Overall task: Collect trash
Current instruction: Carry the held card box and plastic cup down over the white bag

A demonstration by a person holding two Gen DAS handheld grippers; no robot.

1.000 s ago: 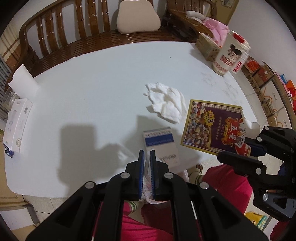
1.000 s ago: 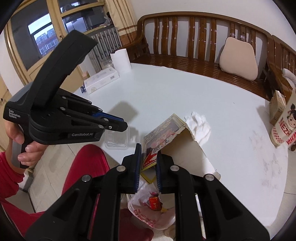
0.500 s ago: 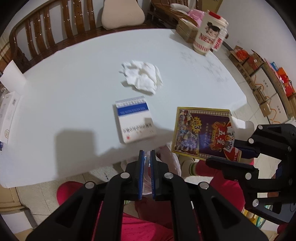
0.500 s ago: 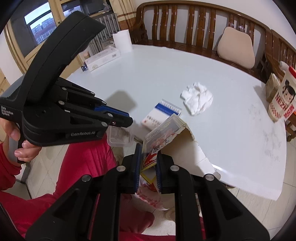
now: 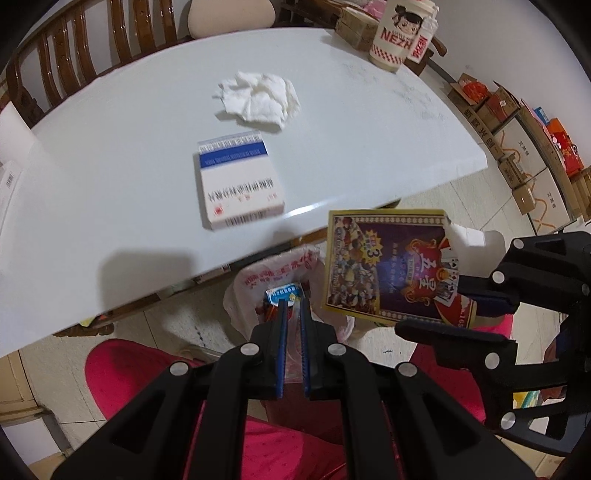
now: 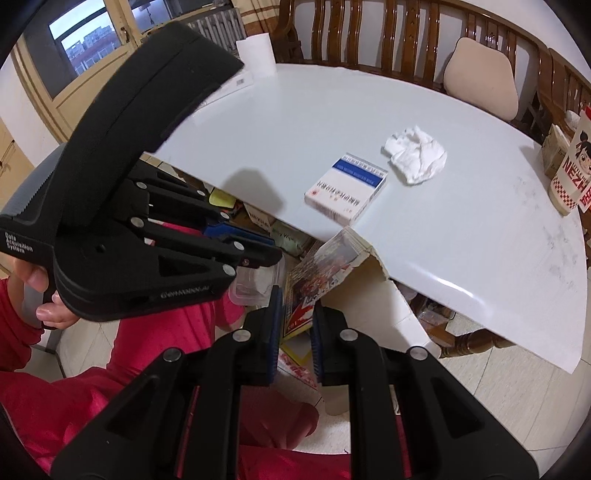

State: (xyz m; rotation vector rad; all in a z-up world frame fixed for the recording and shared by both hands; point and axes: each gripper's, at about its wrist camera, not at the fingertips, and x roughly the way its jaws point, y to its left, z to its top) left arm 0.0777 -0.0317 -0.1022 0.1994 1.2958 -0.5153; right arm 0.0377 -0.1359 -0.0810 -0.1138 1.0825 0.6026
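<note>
Seated in red trousers [image 5: 155,373] at the near edge of a white table [image 5: 110,177], a person works two black handheld grippers over a plastic bag [image 5: 273,277] on the floor below. The left gripper [image 5: 291,314] points steeply down above the bag's mouth, its blue-padded fingers [image 5: 281,343] drawn together, a thin clear film of plastic showing in the narrow slit between them. The right gripper [image 6: 297,301] is clamped on the corner of a flattened, brightly printed card box [image 5: 388,262], which hangs off the table's edge, just beside and above the bag; a blue-and-white packet [image 5: 284,295] already lies inside the bag. On the table, near the edge, sits a white box with a blue band [image 5: 236,177]; just beyond it lies a crumpled white tissue [image 5: 258,98]. Farther off, at the table's far right corner, stands a large paper cup printed "NEZHA" [image 5: 400,35]. A wooden bench [image 6: 388,40] with a beige cushion [image 6: 480,81] lines the far side, and cardboard cartons [image 5: 517,147] are stacked along the wall.
</note>
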